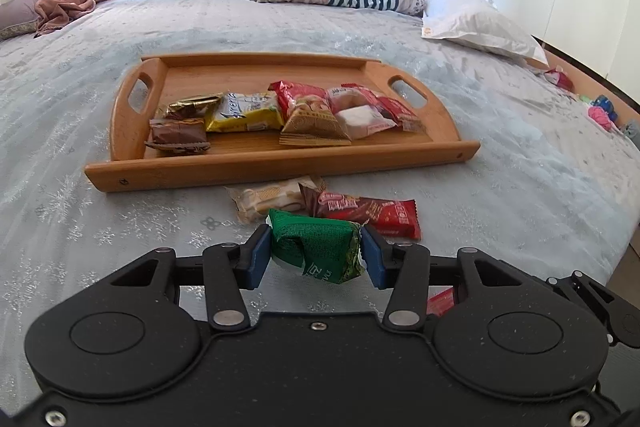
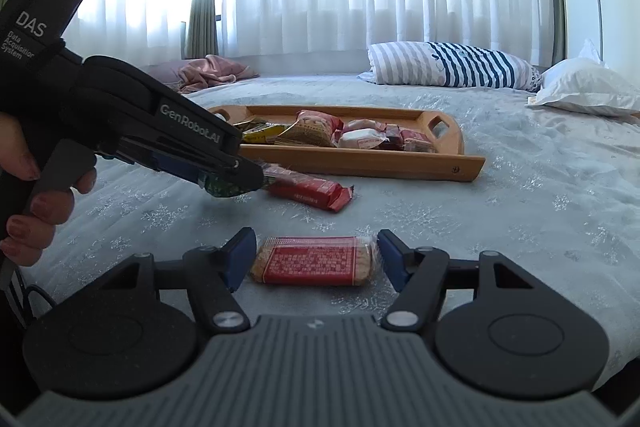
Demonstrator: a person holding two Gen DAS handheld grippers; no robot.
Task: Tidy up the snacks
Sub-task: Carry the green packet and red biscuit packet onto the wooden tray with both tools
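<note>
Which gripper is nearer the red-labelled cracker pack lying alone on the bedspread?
Right. The right gripper is open with the cracker pack between its fingers; the left gripper grips a green snack farther toward the tray.

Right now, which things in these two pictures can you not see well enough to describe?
- Left wrist view: a red packet behind the left gripper, mostly hidden by its body.
- Right wrist view: the green foil snack packet is almost covered by that gripper.
- Left wrist view: small colourful items at the bed's far right edge, too small to identify.

Black grippers — blue fingers (image 1: 256, 255) (dark-red nail polish).
</note>
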